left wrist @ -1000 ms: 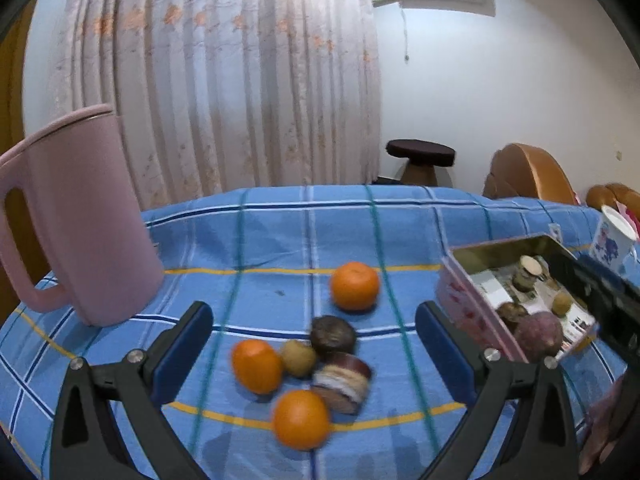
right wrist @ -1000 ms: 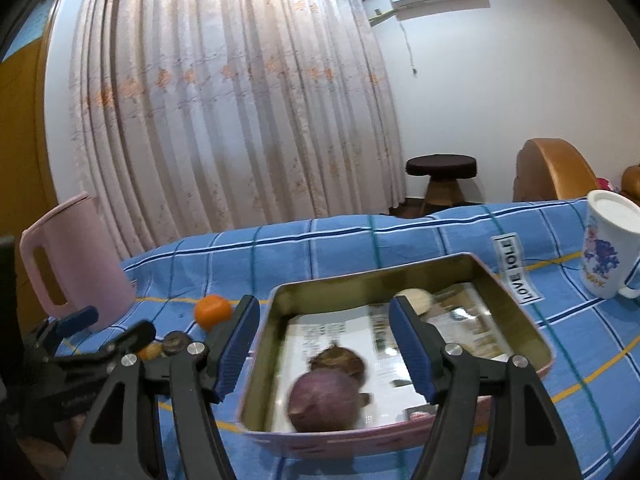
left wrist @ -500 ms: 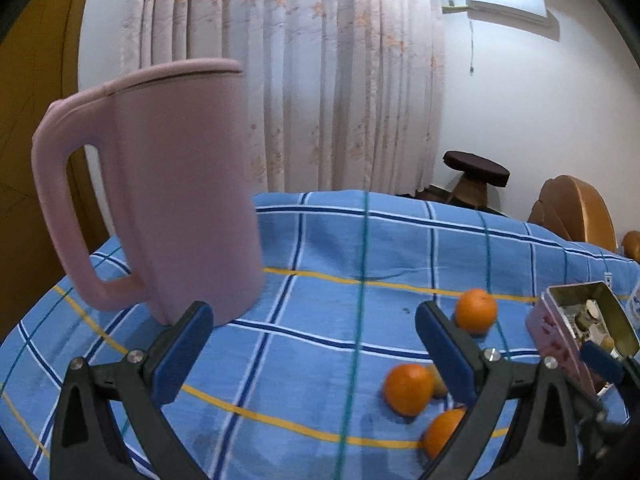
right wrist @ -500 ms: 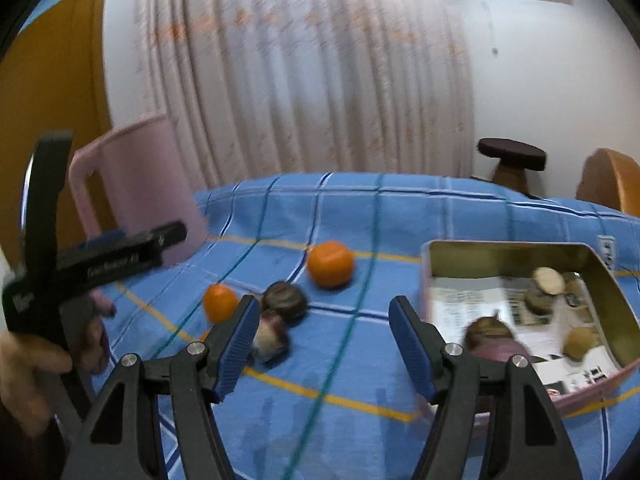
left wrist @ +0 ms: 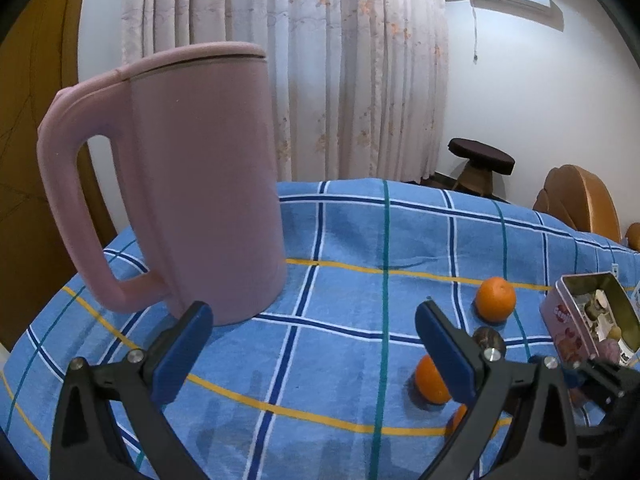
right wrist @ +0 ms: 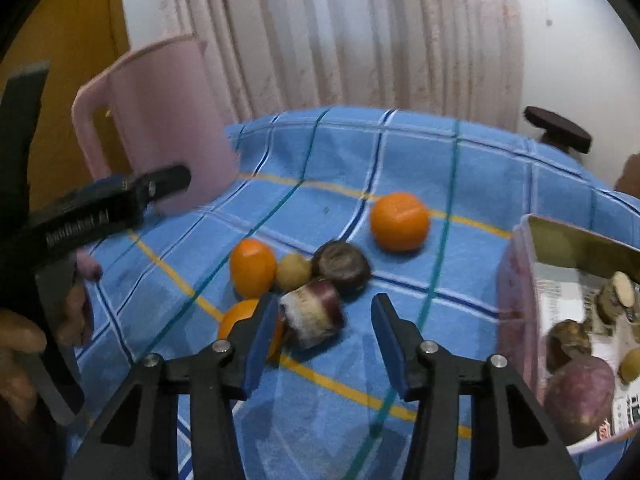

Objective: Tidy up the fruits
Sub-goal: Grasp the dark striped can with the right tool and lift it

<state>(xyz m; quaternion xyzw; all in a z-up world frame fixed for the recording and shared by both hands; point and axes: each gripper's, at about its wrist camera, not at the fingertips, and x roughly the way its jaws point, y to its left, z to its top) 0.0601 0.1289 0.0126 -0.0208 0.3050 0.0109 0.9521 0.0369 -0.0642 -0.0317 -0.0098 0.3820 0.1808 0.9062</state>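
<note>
Left wrist view: left gripper (left wrist: 314, 334) spread wide, empty, above the blue checked cloth (left wrist: 344, 240), just before the pink jug (left wrist: 192, 184); oranges (left wrist: 495, 299) and tin (left wrist: 588, 320) off right.

Right wrist view: right gripper (right wrist: 325, 320) parted wide, empty, just short of a cut purple fruit (right wrist: 314, 316) among oranges (right wrist: 399, 221); tin (right wrist: 576, 300) at right holding fruits.

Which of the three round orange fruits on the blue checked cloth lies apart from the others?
The far round orange fruit lies alone; the other two sit in the cluster by the dark brown fruit.
</note>
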